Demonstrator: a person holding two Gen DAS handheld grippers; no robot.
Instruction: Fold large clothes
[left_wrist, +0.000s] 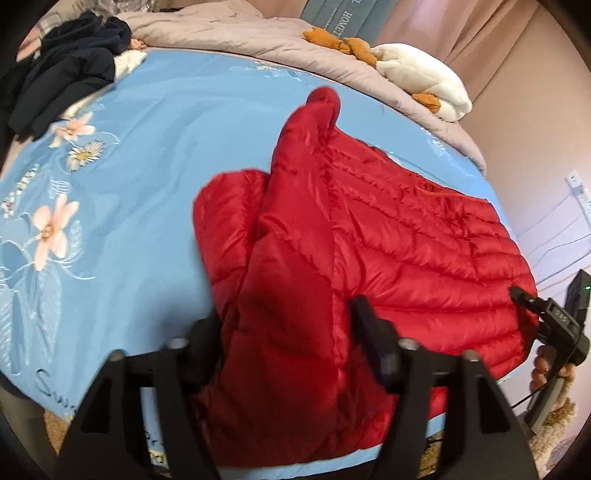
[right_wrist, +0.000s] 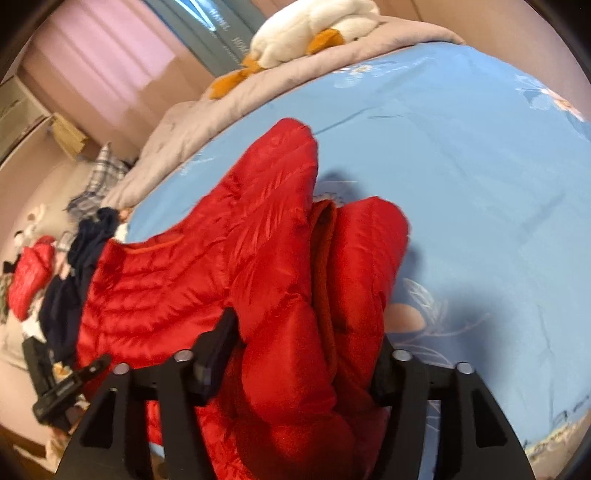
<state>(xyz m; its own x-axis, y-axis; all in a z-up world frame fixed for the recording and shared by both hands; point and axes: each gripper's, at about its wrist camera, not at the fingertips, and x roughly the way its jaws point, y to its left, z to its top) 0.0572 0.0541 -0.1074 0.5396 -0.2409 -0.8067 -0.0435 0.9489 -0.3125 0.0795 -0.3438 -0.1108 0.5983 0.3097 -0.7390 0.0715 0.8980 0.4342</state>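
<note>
Handling note: red puffer jacket (left_wrist: 369, 240) lies on the blue floral bedspread (left_wrist: 155, 155), hem end hanging over the near edge, one sleeve thrown across the body toward the far side. Shell looks glossy and slick, fill light and springy, so I'd expect folds to slide and puff back open. Best holds are probably seams, hem or cuff, where the fabric is flatter and less air-filled. Left gripper (left_wrist: 284, 332) stands wide, jaws straddling a bunched ridge of jacket without visibly pressing it. Right gripper (right_wrist: 306, 354) likewise wide, fabric between the jaws, no clear pinch. Dark clothes pile (left_wrist: 62, 66) sits at the far corner, plush toy (left_wrist: 417, 77) on the grey quilt (left_wrist: 236, 40).
</note>
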